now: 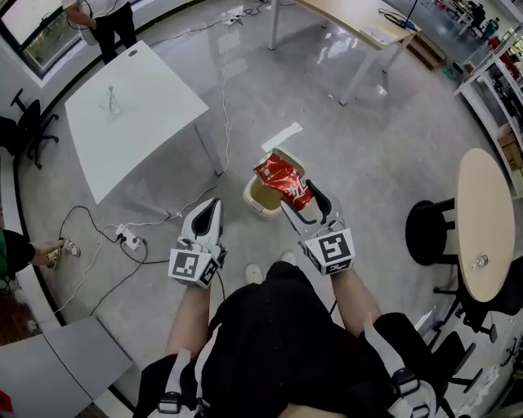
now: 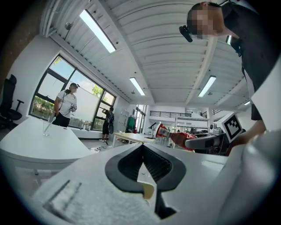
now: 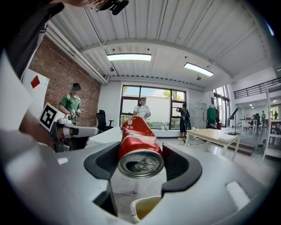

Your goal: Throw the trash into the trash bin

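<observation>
A crushed red drink can [image 1: 284, 180] lies lengthwise between the jaws of my right gripper [image 1: 301, 201], which is shut on it. In the right gripper view the can's silver end [image 3: 140, 163] faces the camera, with a pad pressing on each side. A beige open trash bin [image 1: 258, 201] stands on the floor just below and beyond the can; its rim [image 3: 145, 207] shows under the jaws. My left gripper [image 1: 213, 206] hovers to the left of the bin, shut and holding nothing. The left gripper view shows its pads meeting at the tip [image 2: 142, 147] and the bin's rim [image 2: 149, 190] underneath.
A white table [image 1: 135, 114] stands at the far left, with cables and a power strip [image 1: 127, 238] on the floor in front of it. A black stool [image 1: 429, 233] and a round wooden table [image 1: 484, 220] are on the right. A person [image 1: 106, 20] stands far off.
</observation>
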{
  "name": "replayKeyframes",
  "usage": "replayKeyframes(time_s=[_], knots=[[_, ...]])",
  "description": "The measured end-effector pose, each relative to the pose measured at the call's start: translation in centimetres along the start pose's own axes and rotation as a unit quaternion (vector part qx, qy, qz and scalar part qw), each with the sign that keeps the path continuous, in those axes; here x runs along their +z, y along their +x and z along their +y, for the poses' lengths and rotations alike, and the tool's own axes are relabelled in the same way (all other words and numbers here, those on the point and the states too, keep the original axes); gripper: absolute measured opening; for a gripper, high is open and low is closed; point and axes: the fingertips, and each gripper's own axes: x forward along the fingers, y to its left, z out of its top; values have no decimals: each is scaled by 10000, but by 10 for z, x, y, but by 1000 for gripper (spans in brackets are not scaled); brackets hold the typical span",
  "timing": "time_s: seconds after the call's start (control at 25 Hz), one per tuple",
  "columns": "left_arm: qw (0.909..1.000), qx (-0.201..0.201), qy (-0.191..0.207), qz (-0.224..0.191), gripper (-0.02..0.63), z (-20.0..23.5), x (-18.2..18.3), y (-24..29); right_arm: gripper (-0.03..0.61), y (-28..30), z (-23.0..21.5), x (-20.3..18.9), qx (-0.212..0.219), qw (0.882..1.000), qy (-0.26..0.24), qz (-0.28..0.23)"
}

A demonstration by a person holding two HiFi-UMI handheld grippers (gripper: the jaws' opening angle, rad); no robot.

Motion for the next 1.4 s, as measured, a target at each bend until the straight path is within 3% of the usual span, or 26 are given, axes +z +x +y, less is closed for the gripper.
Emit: replayKeyframes(time_s=[0.52,0.84,1.16,1.32,1.4], knots=[[9981,151,-248,551,2,38,-47,84,298,89,-53,-47,465,9969,88,621],[9923,327,-584,1046,2,52,-91,112,298,119,-59,-113,877,9865,244,1361],[9825,342,-758,1664,2,57,-165,125,298,131,-57,-204,1185,9677,215,2215],[9789,307,-870,1821,2,50,-180,120,298,130,-51,-267,1217,9489,209,2905],[9770,325,-905,1902,2,52,-187,115,298,134,-46,-298,1283,9378,-57,3224]])
